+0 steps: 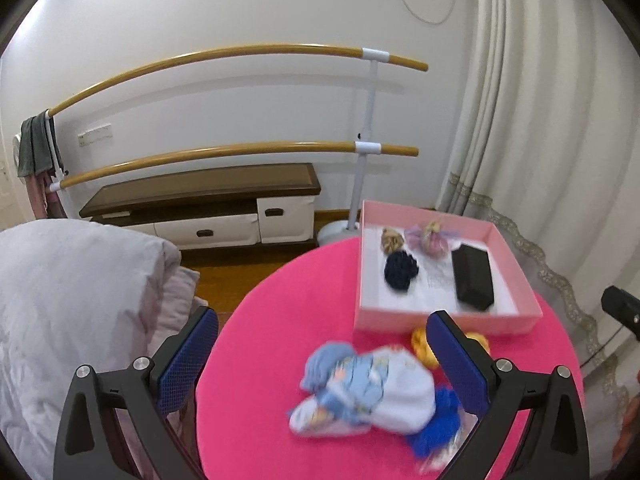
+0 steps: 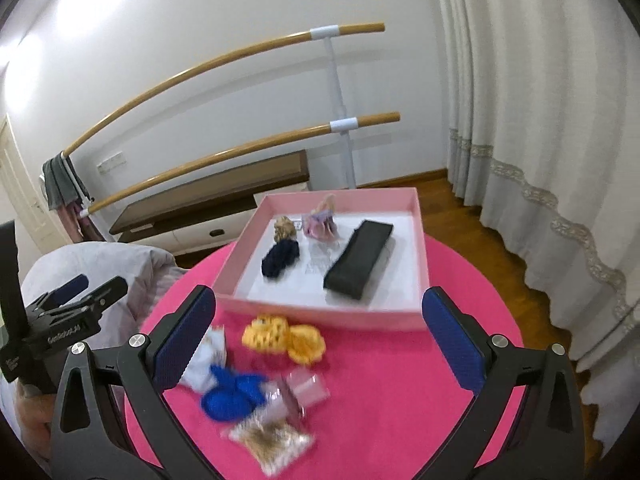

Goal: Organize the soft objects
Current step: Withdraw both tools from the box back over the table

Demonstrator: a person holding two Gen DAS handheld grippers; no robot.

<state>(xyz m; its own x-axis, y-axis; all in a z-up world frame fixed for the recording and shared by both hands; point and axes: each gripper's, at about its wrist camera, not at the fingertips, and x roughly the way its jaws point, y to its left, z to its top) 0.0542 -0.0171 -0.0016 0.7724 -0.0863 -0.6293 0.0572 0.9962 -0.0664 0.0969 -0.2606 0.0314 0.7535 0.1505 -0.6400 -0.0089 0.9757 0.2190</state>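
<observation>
Between your left jaws (image 1: 322, 354), spread wide, lies the blurred pale-blue sock bundle (image 1: 364, 394), its long axis across the gap. Your right jaws (image 2: 318, 344), also spread, frame the yellow scrunchie (image 2: 284, 338); pink box (image 2: 320, 310) sits just beyond.

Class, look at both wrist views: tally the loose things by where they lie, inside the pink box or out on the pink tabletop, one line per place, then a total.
Inside the pink box: 4 (tan scrunchie, navy scrunchie, lilac scrunchie, black pouch)
On the tabletop: 5 (yellow scrunchie, blue scrunchie, pale blue sock bundle, clear packet, beige packet)
Total: 9
</observation>
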